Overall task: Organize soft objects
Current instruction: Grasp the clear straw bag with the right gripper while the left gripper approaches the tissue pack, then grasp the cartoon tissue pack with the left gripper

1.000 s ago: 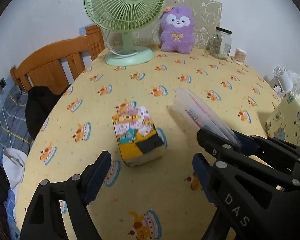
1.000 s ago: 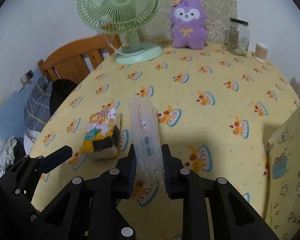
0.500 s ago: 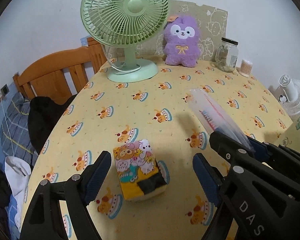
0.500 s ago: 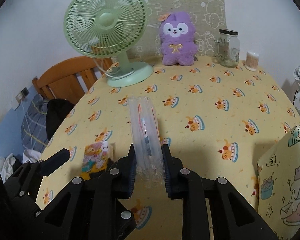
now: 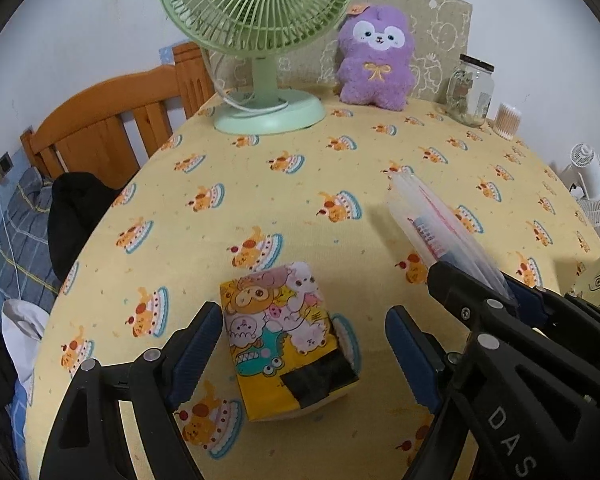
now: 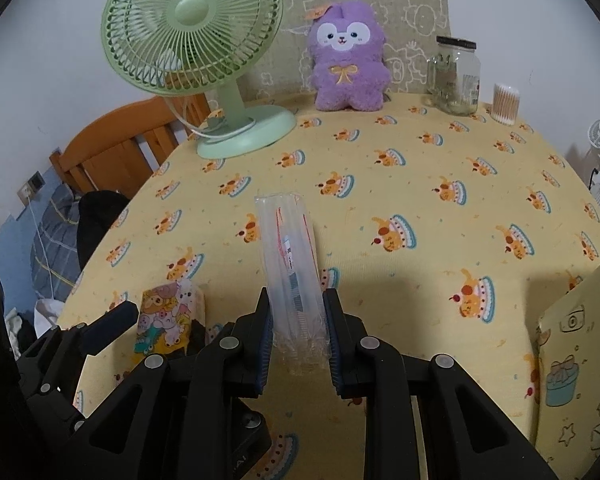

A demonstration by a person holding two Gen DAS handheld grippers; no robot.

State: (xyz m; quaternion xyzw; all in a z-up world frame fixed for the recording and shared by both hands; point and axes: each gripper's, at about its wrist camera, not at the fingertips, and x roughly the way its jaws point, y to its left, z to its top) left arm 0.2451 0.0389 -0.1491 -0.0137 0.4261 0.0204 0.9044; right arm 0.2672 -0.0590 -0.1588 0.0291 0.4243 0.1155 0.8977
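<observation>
A soft tissue pack (image 5: 284,336) printed with cartoon animals lies on the yellow tablecloth (image 5: 260,184). My left gripper (image 5: 303,320) is open, one finger on each side of the pack, with a gap at the right pad. My right gripper (image 6: 296,304) is shut on a long clear plastic packet (image 6: 288,240) that sticks out ahead above the cloth. The same packet (image 5: 432,224) shows at the right of the left wrist view. In the right wrist view the tissue pack (image 6: 168,316) sits low on the left. A purple plush toy (image 6: 346,56) stands at the table's far edge.
A green desk fan (image 5: 260,20) stands at the back left, with a glass jar (image 6: 454,76) and a cotton-swab tub (image 6: 505,104) at the back right. A yellow patterned bag (image 6: 576,360) is at the near right. A wooden bed frame (image 5: 112,128) and clothes lie beyond the left edge.
My left gripper has come forward, so the tissue pack now lies between its fingers instead of ahead of them. My right gripper has shifted along with it, still shut on the clear packet.
</observation>
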